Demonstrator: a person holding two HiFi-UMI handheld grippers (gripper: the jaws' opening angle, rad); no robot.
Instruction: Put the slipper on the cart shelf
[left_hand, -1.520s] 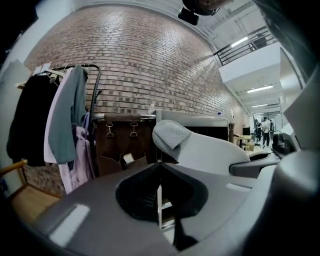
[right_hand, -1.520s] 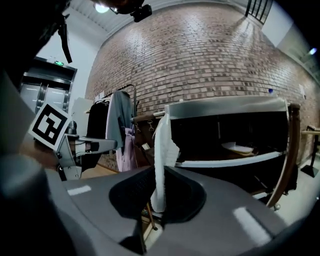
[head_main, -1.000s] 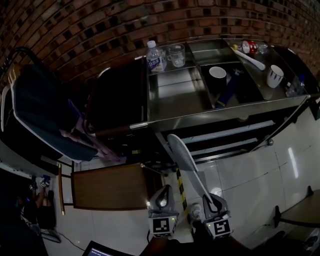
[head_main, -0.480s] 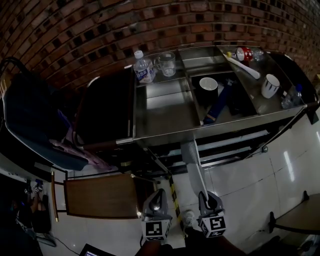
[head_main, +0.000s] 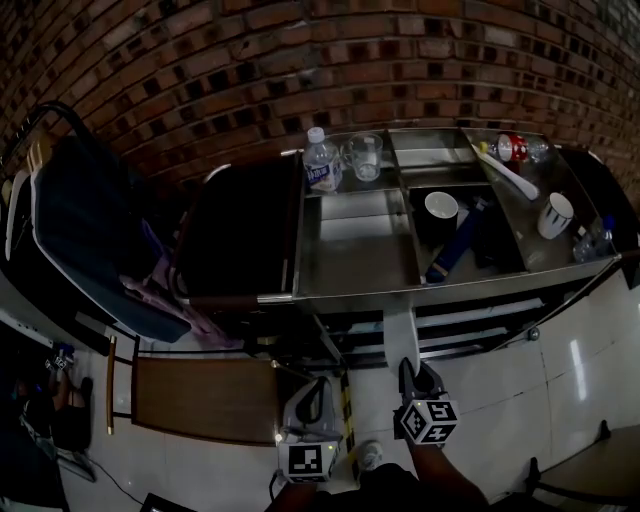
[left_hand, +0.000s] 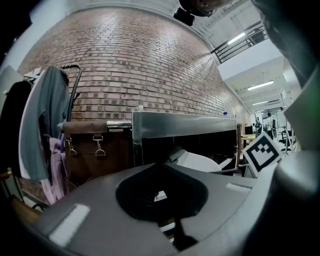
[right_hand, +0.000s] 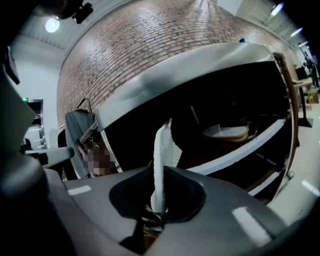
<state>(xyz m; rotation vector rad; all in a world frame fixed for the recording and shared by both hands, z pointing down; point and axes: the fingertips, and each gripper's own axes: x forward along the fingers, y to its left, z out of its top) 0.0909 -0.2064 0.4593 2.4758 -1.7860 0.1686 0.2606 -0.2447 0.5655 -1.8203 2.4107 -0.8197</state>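
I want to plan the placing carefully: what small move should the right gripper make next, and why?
Probably ease the right gripper forward, toward the cart's lower shelf. Its jaws grip the white slipper by one end, and the slipper points into the cart's open front but does not yet rest on the shelf.

Brick wall (head_main: 200, 60) above glossy pale tiled floor (head_main: 585, 375).

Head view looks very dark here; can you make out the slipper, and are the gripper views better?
Head view: dim and bowed by the lens, yet the pale slipper stands out against the shadowed underside of the cart; glare on the floor tiles. Right gripper view: slipper sharp, edge-on, shelf interior nearly black. Left gripper view: brightest, brick wall evenly lit.
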